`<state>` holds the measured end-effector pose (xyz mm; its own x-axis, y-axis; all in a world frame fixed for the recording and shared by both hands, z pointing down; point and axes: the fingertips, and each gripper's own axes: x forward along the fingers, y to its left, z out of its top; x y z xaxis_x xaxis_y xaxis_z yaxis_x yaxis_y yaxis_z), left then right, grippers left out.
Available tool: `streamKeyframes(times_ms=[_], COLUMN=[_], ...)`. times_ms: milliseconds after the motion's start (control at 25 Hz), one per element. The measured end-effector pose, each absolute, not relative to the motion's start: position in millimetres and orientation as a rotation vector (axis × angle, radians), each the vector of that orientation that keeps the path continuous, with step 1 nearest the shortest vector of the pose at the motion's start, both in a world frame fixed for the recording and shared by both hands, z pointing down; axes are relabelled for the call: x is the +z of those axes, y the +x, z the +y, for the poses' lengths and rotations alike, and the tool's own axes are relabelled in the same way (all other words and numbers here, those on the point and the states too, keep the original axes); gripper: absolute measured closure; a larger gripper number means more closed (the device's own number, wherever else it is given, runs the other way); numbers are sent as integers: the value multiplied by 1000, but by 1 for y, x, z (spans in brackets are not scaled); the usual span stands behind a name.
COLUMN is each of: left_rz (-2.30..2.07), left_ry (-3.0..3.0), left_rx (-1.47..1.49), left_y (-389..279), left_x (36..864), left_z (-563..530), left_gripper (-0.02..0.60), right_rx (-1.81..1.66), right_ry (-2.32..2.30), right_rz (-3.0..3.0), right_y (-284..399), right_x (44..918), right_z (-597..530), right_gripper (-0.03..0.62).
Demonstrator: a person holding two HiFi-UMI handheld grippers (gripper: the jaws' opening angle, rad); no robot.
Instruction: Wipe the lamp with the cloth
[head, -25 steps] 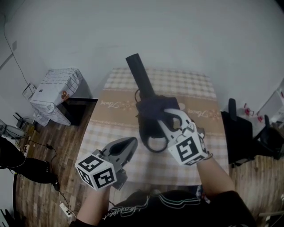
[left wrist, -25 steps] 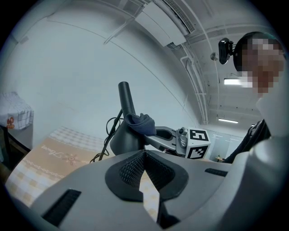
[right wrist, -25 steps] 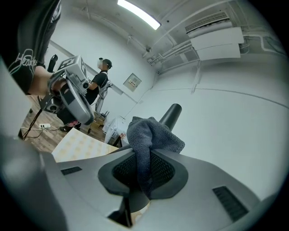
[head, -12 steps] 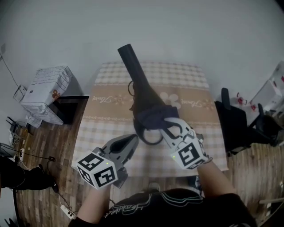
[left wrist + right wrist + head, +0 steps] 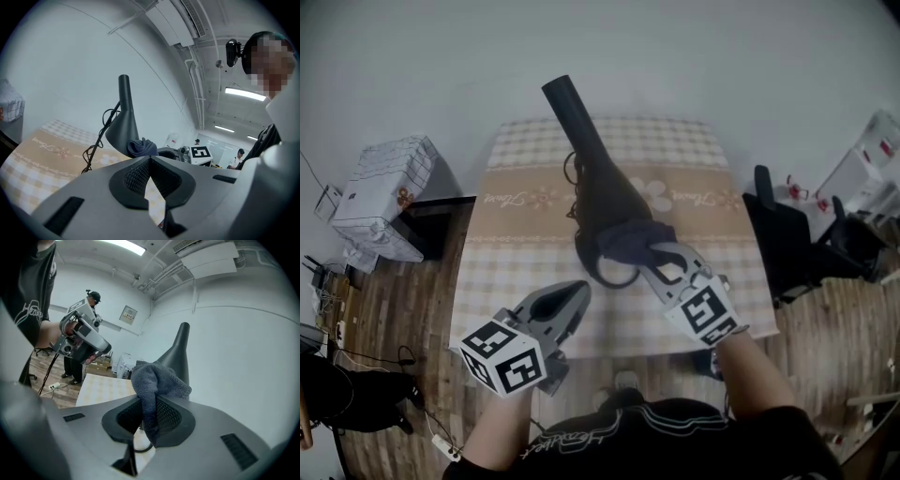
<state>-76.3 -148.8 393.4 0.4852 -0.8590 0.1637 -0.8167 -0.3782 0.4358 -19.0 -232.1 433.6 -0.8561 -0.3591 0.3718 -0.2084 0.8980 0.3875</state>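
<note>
We see right gripper [image 5: 654,253] clamping cloth [image 5: 630,239] against lamp [image 5: 598,173], mid-table [image 5: 511,272]. Left gripper [image 5: 579,294], near left: jaws closed, empty, apart from lamp.

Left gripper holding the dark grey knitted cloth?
No, the left gripper is shut and empty; the right gripper clamps the dark grey knitted cloth.

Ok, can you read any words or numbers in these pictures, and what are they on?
"Hea": pale lettering on the person's black shirt; the rest of the word is cut off.
Curly writing on the tablecloth: too blurred to read.
Framed sign on the wall: too small to read.
Print on the white box beside the table: too small to read.
</note>
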Motion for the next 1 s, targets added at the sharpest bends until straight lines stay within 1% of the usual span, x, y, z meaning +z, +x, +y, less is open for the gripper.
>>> streamKeyframes(times_ms=[320, 640, 800, 1000], left_rz=[-1442, -1569, -1642, -1738], left_ry=[2312, 2299, 2271, 2209], left_rx=[-107, -130, -114, -101], left_y=[-70, -49, -43, -51], left_x=[373, 339, 332, 326], left_z=[-149, -180, -196, -204], left_gripper=[583, 583, 583, 583], right_rx=[-432, -394, -426, -460], right_ry=[434, 370, 321, 279], right_rz=[-2689, -2788, -2838, -2940], right_y=[-7, 1, -6, -29], right_x=[399, 357, 333, 297], right_z=[-240, -292, -319, -343], right_gripper=[537, 537, 537, 537])
